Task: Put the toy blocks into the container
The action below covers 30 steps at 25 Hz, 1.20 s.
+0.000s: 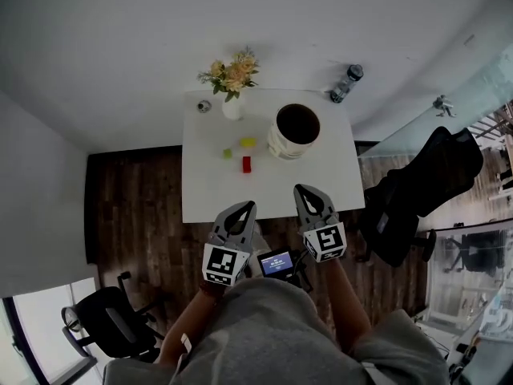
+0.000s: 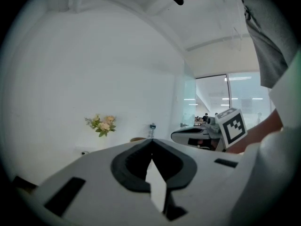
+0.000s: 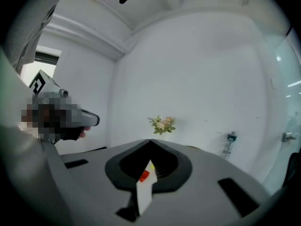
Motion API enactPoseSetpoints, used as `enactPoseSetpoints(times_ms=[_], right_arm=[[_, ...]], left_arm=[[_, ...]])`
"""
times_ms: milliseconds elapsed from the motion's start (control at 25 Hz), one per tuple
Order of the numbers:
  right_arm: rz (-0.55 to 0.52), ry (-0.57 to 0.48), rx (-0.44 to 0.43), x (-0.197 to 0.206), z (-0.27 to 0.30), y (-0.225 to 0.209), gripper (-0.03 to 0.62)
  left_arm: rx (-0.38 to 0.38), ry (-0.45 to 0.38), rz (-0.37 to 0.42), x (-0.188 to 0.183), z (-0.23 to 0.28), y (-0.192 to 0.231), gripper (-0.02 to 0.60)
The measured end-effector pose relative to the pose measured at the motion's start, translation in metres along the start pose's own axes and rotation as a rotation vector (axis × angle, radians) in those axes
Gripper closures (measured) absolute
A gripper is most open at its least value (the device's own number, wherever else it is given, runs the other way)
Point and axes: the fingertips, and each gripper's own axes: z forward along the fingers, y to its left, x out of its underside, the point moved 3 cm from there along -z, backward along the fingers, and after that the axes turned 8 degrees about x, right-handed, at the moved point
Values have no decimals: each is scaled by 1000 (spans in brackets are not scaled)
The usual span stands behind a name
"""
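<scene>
Both pairs of jaws were pressed together with nothing between them. The left gripper and the right gripper were held side by side, close to the person's body, their tips reaching just over the near edge of a white surface. Neither was touching anything on it. Looking along the closed jaws of the right gripper, the red block lay straight ahead on the surface, the nearest of three toy blocks. Just beyond it lay a small green block, slightly to the left, and a yellow block, the farthest of the three. The three blocks lay close together near the middle of the surface. Just to their right stood the container, a round white tub with a dark inside, upright and open at the top. No block could be seen in it, though its depths were too dark to be sure. At the far edge stood a vase of flowers and a water bottle. By this reading the task had barely begun: no block was picked up, and all three were yet to go into the container.
</scene>
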Motion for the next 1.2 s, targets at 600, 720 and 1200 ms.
enactPoseSetpoints(times_ms=[600, 720, 1200], right_arm=[[-121, 51, -321, 68, 124, -25, 591], [-167, 71, -406, 90, 146, -8, 589], [-324, 271, -706, 161, 213, 54, 355]], left_arm=[[-142, 120, 56, -4, 76, 60, 575], [-207, 136, 32, 1, 73, 65, 575], [-286, 165, -23, 21, 74, 87, 575]])
